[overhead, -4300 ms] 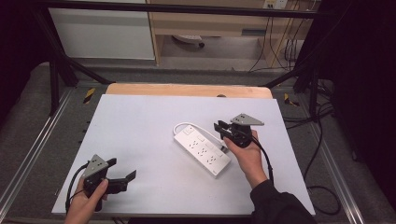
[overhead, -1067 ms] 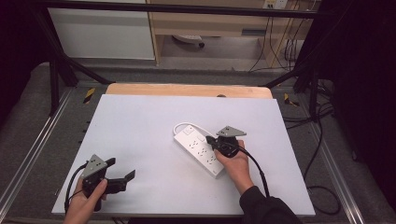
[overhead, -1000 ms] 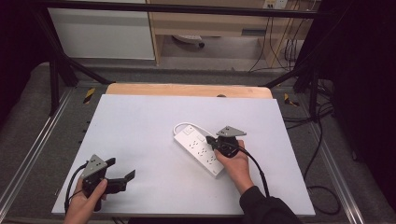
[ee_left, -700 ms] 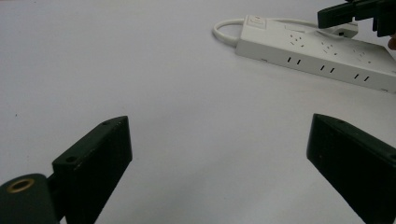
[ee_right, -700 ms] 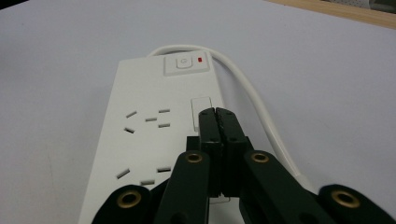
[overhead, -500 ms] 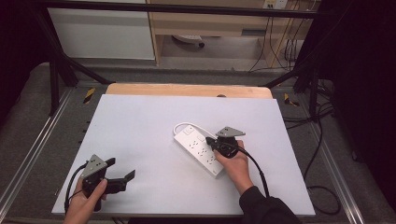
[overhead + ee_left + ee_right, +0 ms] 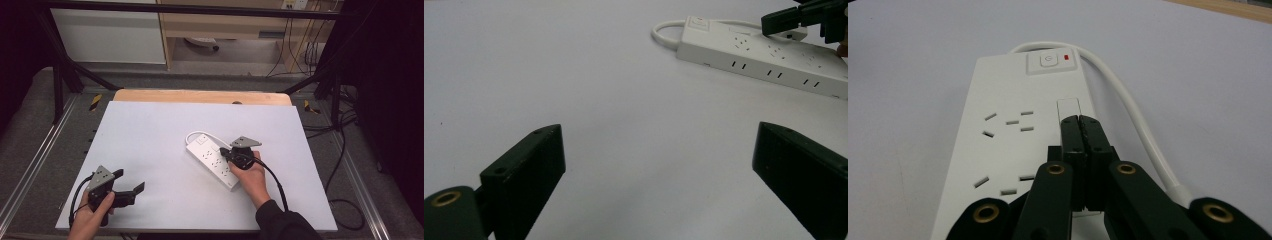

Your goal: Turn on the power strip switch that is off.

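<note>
One white power strip point(image 7: 213, 159) lies on the bench point(image 7: 150, 130), the right hand-held gripper point(image 7: 226, 154) pressed together over it, the left hand-held gripper point(image 7: 131, 181) spread, holding nothing.

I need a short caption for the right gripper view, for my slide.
Shut right gripper poised over the white plastic power strip, its tips near the small rectangular panel below the power button.

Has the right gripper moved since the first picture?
Yes. The right gripper has come down-left in the high view, from beside the power strip to over it.
</note>
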Demonstrator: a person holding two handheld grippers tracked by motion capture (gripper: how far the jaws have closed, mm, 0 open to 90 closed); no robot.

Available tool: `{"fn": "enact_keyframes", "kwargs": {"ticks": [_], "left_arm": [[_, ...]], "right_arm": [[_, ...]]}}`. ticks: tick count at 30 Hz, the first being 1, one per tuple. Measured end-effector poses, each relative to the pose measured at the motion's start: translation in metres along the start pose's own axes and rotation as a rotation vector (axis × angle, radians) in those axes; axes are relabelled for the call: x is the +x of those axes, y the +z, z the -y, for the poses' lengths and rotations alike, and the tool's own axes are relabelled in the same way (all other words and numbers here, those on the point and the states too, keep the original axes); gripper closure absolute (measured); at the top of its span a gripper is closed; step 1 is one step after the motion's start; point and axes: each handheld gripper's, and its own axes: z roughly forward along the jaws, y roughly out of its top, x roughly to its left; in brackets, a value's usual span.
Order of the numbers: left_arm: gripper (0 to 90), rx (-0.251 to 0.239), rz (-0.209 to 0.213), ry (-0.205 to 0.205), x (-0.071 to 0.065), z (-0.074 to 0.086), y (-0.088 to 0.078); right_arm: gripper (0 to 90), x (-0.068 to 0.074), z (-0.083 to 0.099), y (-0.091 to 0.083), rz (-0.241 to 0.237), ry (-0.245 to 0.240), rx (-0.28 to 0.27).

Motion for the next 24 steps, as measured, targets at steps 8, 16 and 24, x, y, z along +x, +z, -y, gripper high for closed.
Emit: {"fn": "enact_keyframes", "kwargs": {"ticks": [8,16,24], "left_arm": [[6.6,-0.001,0.0,-0.001,-0.0002,0.0,0.0],[6.6,-0.001,0.001,-0.001,-0.0002,0.0,-0.0001],[6.6,0.0,0.0,0.001,-0.0003,0.0,0.0]], "right_arm": [[90.0,0.0003,0.0003,0.0001,0.002,-0.009,-0.003],[90.0,0.0002,0.0007,0.0001,0.002,-0.008,-0.005],[90.0,0.0002,0.0008,0.0004,0.003,-0.008,-0.005]]}}
